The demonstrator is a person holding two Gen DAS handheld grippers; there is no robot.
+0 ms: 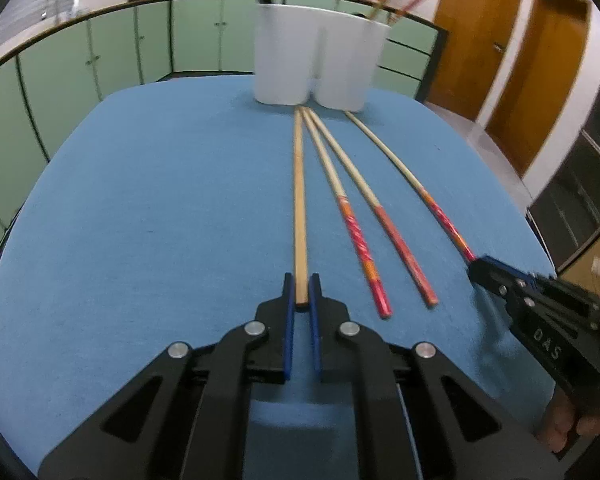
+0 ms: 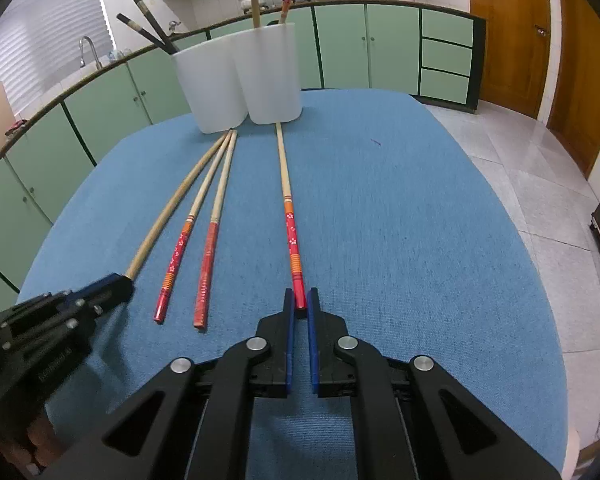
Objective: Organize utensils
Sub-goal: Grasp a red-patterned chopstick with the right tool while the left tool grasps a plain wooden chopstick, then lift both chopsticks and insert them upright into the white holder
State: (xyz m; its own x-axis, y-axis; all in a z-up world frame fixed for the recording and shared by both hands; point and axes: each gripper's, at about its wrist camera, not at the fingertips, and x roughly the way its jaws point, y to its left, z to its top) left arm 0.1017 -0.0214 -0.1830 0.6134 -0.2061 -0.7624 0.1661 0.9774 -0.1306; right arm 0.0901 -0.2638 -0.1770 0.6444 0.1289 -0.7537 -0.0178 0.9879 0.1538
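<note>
One round table (image 1: 140, 200), blue felt top. One white plastic holder (image 1: 320, 60), two joined cups, at its far edge. Four chopsticks lying fanned before it: one plain wooden stick (image 1: 299, 200), pinched at its near end by left gripper (image 1: 301, 292); three red-handled, right gripper (image 2: 300, 304) clamps the rightmost (image 2: 290, 232).

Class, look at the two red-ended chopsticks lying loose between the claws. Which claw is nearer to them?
Left. The left claw, shut on the plain chopstick, sits just beside the loose pair; the right claw, gripping the flowered chopstick, is farther off.
</note>
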